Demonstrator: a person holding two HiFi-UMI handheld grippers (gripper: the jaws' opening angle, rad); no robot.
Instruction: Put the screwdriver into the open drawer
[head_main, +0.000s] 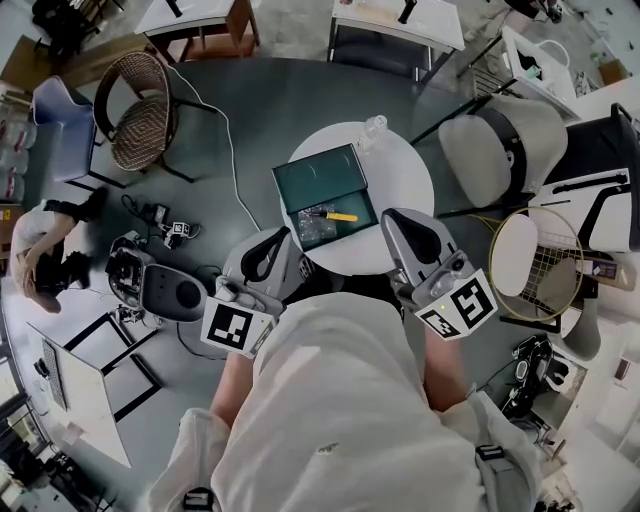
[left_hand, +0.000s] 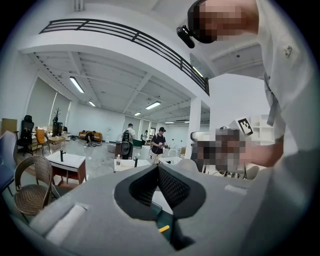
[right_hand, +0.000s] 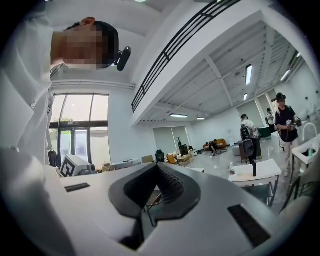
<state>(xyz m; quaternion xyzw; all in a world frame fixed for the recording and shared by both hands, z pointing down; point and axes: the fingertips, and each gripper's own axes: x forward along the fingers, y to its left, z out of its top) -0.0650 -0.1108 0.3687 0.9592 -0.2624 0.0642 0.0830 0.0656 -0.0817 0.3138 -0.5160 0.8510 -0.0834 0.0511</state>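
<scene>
On the round white table (head_main: 400, 170) stands a dark green box (head_main: 318, 178) with its drawer (head_main: 308, 230) pulled out toward me. The screwdriver (head_main: 336, 215), yellow-handled, lies in that drawer; a bit of yellow (left_hand: 163, 228) also shows through the gap below the left jaws. Both grippers are held up near my chest, above the table's near edge. My left gripper (head_main: 284, 238) is shut with nothing in it, its pads meeting at the tip (left_hand: 158, 167). My right gripper (head_main: 390, 216) is shut and empty too, pointing out level into the room (right_hand: 157, 167).
A clear bottle (head_main: 372, 128) stands at the table's far edge. A wicker chair (head_main: 140, 100) is at the back left, a grey chair (head_main: 500, 140) at the right, a round wire table (head_main: 535, 255) beside it. Floor equipment (head_main: 150, 285), cables and a crouched person (head_main: 40, 250) lie left.
</scene>
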